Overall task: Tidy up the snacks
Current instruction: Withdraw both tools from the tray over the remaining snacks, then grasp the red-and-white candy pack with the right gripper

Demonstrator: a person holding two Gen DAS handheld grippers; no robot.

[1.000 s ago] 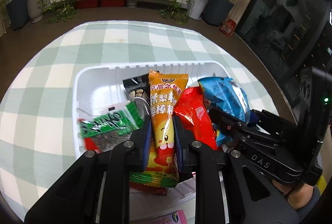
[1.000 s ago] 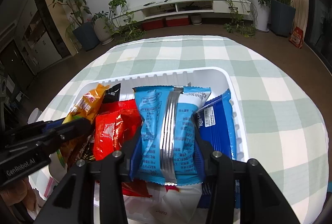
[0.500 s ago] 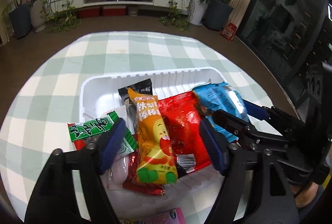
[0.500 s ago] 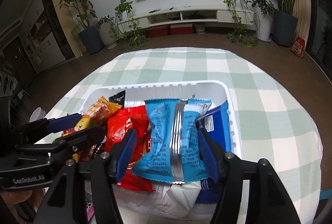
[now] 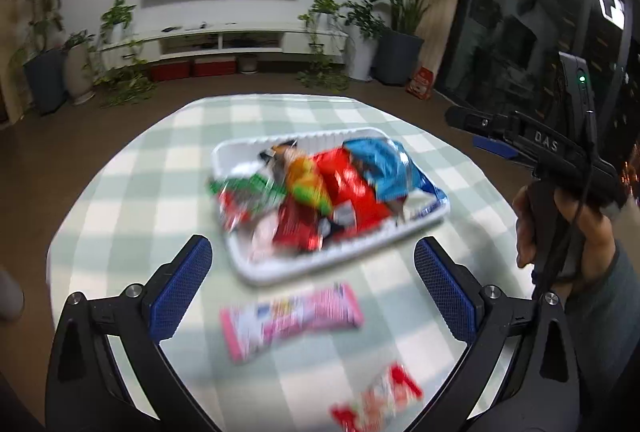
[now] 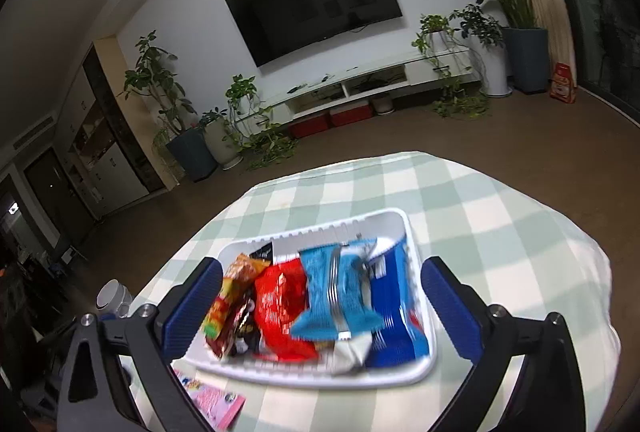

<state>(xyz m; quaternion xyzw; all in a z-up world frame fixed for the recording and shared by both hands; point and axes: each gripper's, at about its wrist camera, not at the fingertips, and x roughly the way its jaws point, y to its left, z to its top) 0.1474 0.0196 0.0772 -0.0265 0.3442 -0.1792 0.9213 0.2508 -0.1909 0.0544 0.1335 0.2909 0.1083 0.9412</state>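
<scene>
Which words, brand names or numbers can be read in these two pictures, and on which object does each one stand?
"DAS": white letters on the body of the right gripper, seen from the left wrist.
Snack packets in the white tray: print is there, but too blurred to read.
Pink packet on the tablecloth: blurred, unreadable.
Red and white packet: blurred, unreadable.
Red bag on the floor: too small to read.

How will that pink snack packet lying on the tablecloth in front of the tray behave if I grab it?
The pink packet lies flat and looks like thin film, so it will probably flex and feel light. Its wrapper looks smooth, so it may slide on the tablecloth when nudged. It is long, so an end pinch would likely let it droop.
</scene>
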